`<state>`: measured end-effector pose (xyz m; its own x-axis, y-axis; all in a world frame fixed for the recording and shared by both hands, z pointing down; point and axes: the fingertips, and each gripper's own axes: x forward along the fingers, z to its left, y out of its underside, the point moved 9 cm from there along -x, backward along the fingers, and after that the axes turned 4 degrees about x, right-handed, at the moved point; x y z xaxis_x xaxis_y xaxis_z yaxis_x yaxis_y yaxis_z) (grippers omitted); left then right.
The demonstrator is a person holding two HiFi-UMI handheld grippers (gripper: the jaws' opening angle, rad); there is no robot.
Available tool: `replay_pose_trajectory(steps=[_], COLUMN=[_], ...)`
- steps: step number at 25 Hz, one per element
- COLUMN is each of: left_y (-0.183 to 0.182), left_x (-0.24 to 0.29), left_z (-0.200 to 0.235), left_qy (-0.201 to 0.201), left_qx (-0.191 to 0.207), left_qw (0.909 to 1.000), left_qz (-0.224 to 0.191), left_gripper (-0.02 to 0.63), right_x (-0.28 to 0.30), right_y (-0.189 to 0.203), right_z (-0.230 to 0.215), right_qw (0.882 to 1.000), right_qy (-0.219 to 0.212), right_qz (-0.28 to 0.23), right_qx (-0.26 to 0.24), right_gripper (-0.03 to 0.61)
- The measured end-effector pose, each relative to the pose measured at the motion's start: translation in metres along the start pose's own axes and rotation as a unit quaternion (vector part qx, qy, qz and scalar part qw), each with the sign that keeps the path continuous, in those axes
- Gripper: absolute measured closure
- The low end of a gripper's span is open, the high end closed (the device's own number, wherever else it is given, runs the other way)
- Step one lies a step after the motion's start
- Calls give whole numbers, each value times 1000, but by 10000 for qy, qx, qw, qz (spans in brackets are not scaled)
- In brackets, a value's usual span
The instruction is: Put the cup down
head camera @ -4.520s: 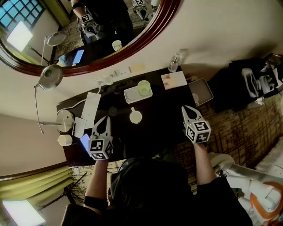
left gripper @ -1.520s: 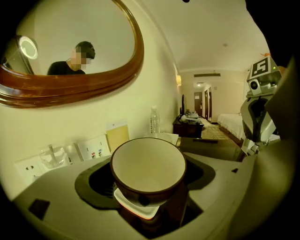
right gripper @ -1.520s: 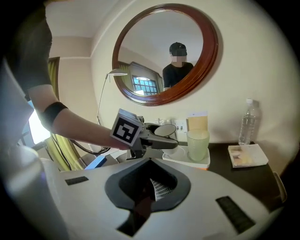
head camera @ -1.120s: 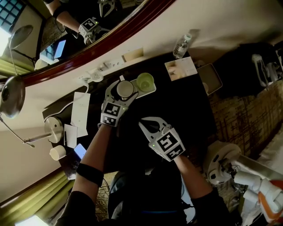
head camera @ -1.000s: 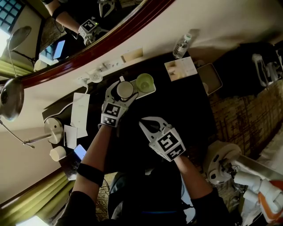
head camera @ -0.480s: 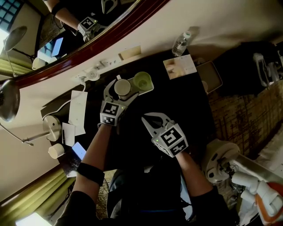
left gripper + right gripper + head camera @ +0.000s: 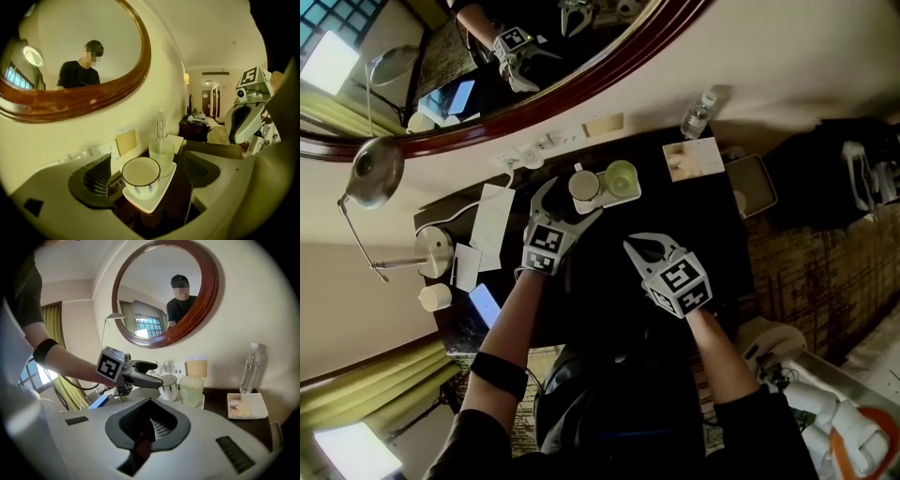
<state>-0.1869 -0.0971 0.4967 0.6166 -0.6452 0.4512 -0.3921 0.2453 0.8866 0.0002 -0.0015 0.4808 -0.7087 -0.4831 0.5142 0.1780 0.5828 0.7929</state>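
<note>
The cup (image 7: 140, 173) stands upright on the near end of a white tray (image 7: 146, 206), low in the centre of the left gripper view, with a green glass (image 7: 162, 152) touching or just behind it (the same tray holds both). In the head view the cup (image 7: 584, 185) sits above centre on the dark desk (image 7: 712, 225). The left gripper (image 7: 570, 202) lies just below it. Its jaws have just been opening and now stand wide. The cup shows in the gap between them, clear of both pads. The right gripper (image 7: 636, 248), lower right of the cup and well apart from it, is clenched on nothing.
</note>
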Motion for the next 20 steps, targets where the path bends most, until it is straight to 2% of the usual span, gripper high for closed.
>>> replay_pose_trajectory(steps=[6, 11, 13, 16, 20], left_y=[-24, -37, -37, -33, -34], left_x=[-59, -93, -104, -118, -134], left_z=[-21, -38, -44, -51, -66], left_qy=[-264, -548, -628, -800, -1029], left_qx=[106, -256, -511, -854, -1039], left_qw=[9994, 9981, 9967, 9931, 9892], left_qz=[-174, -66, 13, 58, 85], left_gripper=[412, 587, 614, 613, 613], right_x=[-18, -33, -38, -46, -55], right_y=[-15, -23, -25, -28, -32], right_z=[-5, -9, -9, -12, -18], right_qw=[9994, 9988, 9986, 9982, 9977], right_qy=[-84, -153, -188, -193, -242], right_qz=[-24, -71, -71, -67, -107], right_qx=[-342, -458, -489, -556, -625], right_gripper=[568, 568, 568, 568, 568])
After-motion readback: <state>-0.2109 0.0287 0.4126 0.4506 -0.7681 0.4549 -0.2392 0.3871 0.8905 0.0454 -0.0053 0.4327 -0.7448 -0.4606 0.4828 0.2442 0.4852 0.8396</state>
